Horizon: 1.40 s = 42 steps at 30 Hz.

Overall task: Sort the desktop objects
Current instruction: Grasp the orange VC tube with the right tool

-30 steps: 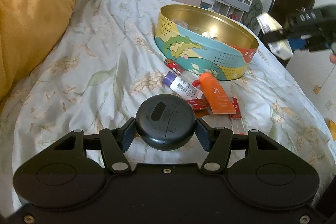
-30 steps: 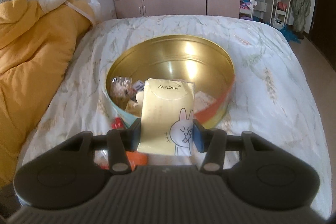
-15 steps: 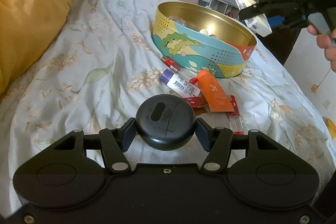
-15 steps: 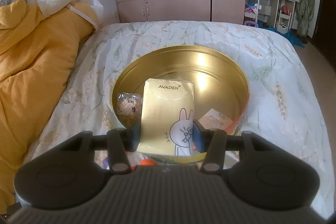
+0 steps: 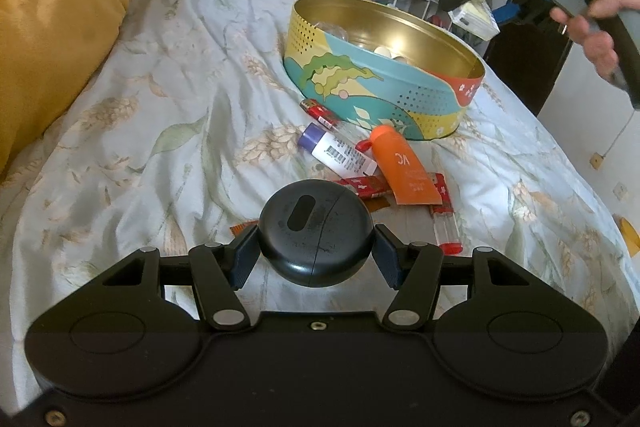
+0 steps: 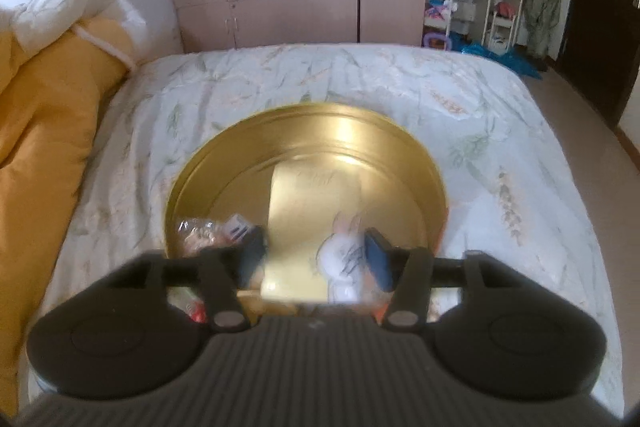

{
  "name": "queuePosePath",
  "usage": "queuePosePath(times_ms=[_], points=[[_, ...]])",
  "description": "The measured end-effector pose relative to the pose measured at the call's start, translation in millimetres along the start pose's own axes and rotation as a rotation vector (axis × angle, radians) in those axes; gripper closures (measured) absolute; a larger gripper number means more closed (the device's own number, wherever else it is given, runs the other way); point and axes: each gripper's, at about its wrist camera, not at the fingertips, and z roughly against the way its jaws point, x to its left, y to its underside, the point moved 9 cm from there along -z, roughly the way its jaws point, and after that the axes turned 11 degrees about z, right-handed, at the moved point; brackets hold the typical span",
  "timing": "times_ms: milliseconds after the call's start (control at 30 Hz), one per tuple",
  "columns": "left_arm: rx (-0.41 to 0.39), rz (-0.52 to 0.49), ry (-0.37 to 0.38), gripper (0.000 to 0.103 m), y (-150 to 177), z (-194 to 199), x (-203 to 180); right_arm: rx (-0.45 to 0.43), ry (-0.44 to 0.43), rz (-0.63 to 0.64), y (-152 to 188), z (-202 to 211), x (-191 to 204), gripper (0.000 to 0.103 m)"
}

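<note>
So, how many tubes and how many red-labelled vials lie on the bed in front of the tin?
Tubes: 2 (orange tube, white tube with purple cap)
Red-labelled vials: 3 (one partly under the orange tube)
Total: 5

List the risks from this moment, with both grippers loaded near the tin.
1. The yellow rabbit-print packet in the right gripper looks blurred above the round gold-lined tin; released here, it may land on the wrapped items already inside.
2. The left gripper holds the round black case by its curved sides, which might slip.
3. Carrying it forward low could knock the orange tube.
</note>
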Motion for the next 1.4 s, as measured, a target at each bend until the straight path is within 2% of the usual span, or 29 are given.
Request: queuePosePath(times_ms=[33,67,133,300,467,667,900,933,1033,1167,1300,1333,1367,1400], points=[[0.002,-0.001,0.000,0.045,0,0,0,-0.011,0.010,-0.005,-1,2,-1,0.013],[0.003,-0.001,0.001,0.045,0,0,0,-0.030,0.020,-0.010,0,6,-1,0.007],[0.002,0.001,0.001,0.045,0,-1,0,-0.029,-0.010,0.002,6,10,4,0.005],[0.004,0.009,0.001,0.045,0,-2,1,0.044,-0.094,0.074,42,14,25,0.005],[0.006,0.002,0.001,0.045,0,-2,1,0.122,-0.142,0.075,81,3,41,0.006],[0.007,0.000,0.002,0.045,0,-1,1,0.230,-0.161,0.083,115,-21,59,0.013],[0.010,0.000,0.005,0.045,1,-2,1,0.312,-0.158,0.094,133,-45,78,0.022],[0.011,0.001,0.005,0.045,1,-2,0,0.320,-0.145,0.102,136,-49,79,0.026],[0.011,0.004,0.005,0.045,1,-3,1,0.313,-0.156,0.090,137,-51,82,0.055],[0.015,0.011,0.001,0.045,1,-4,2,0.291,-0.175,0.099,136,-36,81,0.055],[0.017,0.015,0.000,0.045,2,-5,3,0.247,-0.207,0.049,137,-6,62,0.056],[0.017,0.016,0.001,0.045,2,-5,3,0.240,-0.216,0.037,138,0,56,0.060],[0.018,0.017,0.001,0.045,2,-5,3,0.236,-0.222,0.021,141,7,48,0.094],[0.018,0.016,0.000,0.045,2,-5,3,0.237,-0.228,0.008,142,11,41,0.100]])
